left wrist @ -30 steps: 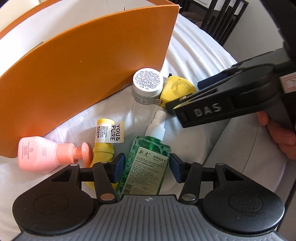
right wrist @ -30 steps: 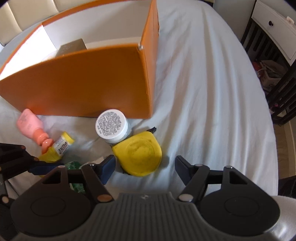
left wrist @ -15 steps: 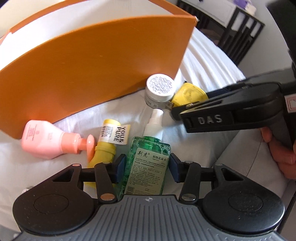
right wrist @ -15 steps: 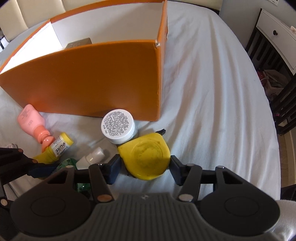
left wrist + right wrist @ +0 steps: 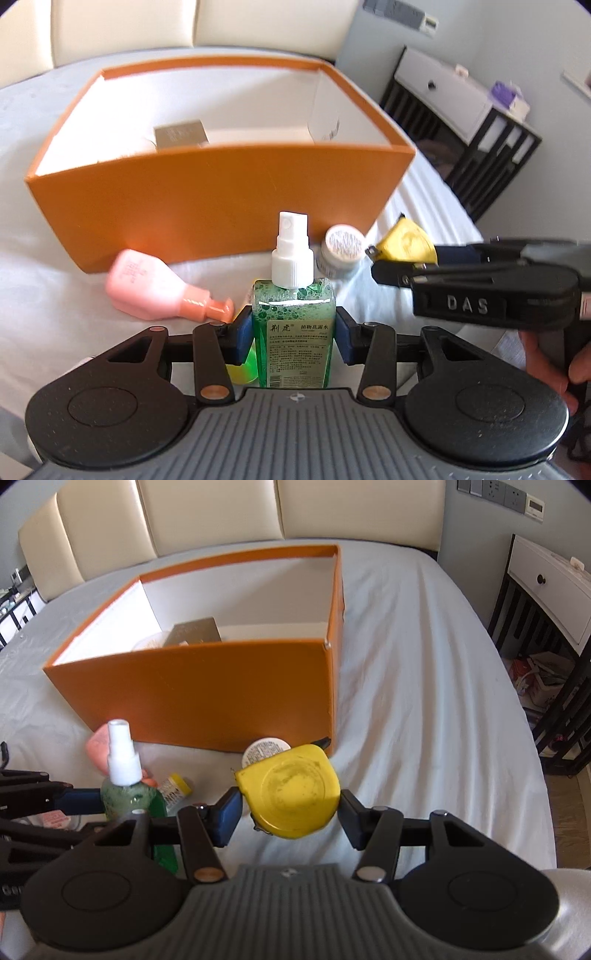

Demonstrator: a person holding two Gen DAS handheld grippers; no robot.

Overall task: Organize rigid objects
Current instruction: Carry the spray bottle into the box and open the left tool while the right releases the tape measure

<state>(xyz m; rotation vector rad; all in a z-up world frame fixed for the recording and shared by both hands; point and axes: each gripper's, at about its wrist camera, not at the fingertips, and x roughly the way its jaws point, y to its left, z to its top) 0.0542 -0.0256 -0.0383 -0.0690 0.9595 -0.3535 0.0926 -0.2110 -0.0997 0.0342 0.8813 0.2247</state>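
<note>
A: Left wrist view? 
B: Left gripper [image 5: 293, 334], jaws just closing, clamps the green spray bottle [image 5: 293, 325] upright; orange box [image 5: 221, 192] beyond (pink bottle [image 5: 155, 291] lying ahead-left).

A: Right wrist view? 
B: Right gripper [image 5: 290, 812] grips the yellow tape measure [image 5: 291, 790]; box ahead.

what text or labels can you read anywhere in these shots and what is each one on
"DAS": raised letters on the side of the right gripper, seen from the left wrist.
"荆虎" and "植物花露水": label of the green spray bottle held in the left gripper; the small print below is unreadable.
Print on the white jar lid: too blurred.
Label on the yellow tube: too blurred.
Mark on the pink bottle: unreadable.
</note>
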